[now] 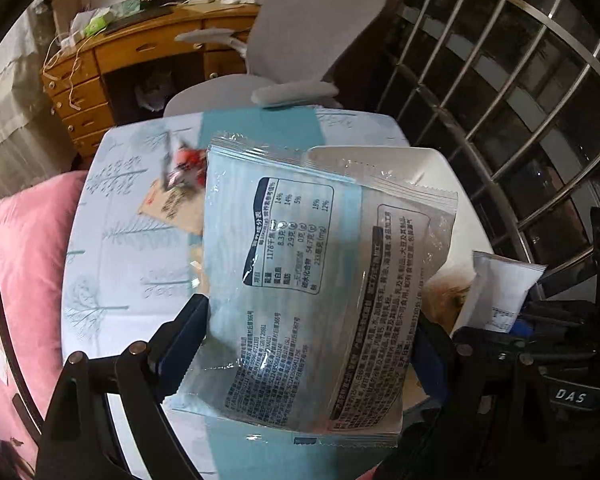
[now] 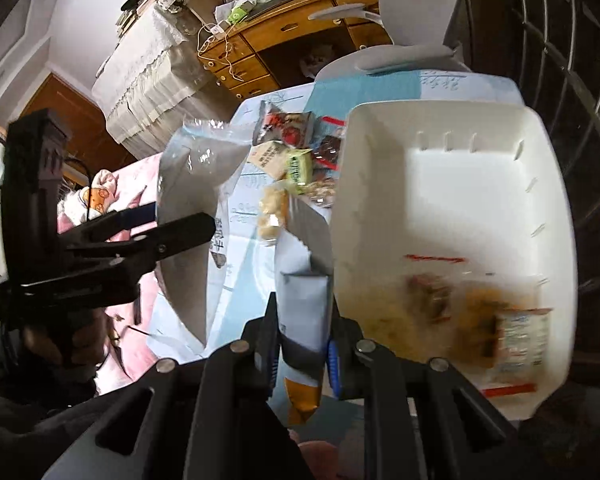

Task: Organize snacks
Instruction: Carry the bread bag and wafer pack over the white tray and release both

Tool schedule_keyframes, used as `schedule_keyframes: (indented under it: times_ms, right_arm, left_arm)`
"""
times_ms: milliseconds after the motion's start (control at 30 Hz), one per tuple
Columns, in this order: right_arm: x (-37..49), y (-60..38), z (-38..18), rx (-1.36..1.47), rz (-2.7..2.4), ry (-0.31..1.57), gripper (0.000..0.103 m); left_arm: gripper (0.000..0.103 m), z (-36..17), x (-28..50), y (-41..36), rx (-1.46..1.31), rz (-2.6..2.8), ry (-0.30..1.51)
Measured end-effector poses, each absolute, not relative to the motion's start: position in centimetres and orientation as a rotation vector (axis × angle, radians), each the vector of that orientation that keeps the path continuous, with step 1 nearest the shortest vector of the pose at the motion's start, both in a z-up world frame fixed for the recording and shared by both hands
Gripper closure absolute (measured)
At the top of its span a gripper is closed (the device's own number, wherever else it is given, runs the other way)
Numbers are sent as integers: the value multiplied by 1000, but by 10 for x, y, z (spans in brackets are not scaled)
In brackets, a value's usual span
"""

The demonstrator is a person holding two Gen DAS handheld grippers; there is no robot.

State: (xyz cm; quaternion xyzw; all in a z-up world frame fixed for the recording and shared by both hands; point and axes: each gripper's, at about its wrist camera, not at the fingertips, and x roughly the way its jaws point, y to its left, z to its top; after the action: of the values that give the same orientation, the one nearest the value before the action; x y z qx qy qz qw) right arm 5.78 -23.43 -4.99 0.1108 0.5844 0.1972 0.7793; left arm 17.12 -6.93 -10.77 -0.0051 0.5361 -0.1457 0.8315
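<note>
My left gripper is shut on a large light-blue snack packet and holds it up above the table; the same packet and left gripper show at the left of the right wrist view. My right gripper is shut on a white and orange snack packet, just left of the white tub. The tub holds several snack packets at its near end. More loose snacks lie on the table beyond.
The table has a pale blue tree-print cloth. A grey office chair and a wooden desk stand behind it. Pink bedding lies to the left, a metal window grille to the right.
</note>
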Motion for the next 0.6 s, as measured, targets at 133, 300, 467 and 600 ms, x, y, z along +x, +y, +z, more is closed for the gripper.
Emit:
schedule_keyframes:
  times_ms: [133,300,467,600]
  right_arm:
    - [61,-260,-44,191,405,1264,84]
    - [66,-292,-36,161,362,1243,84]
    - [74,-318,-34,144,317,1226,83]
    - [80,-329,-40,123,293,1202,81]
  left_arm:
    - [12,-106,175,-102,-13,-332,1132]
    - [12,-107,182,-143,19,-340,1116]
    - [12,-119,189,-175,21,-304,1116]
    - [12,-124,190,-187,-34,-307,1093]
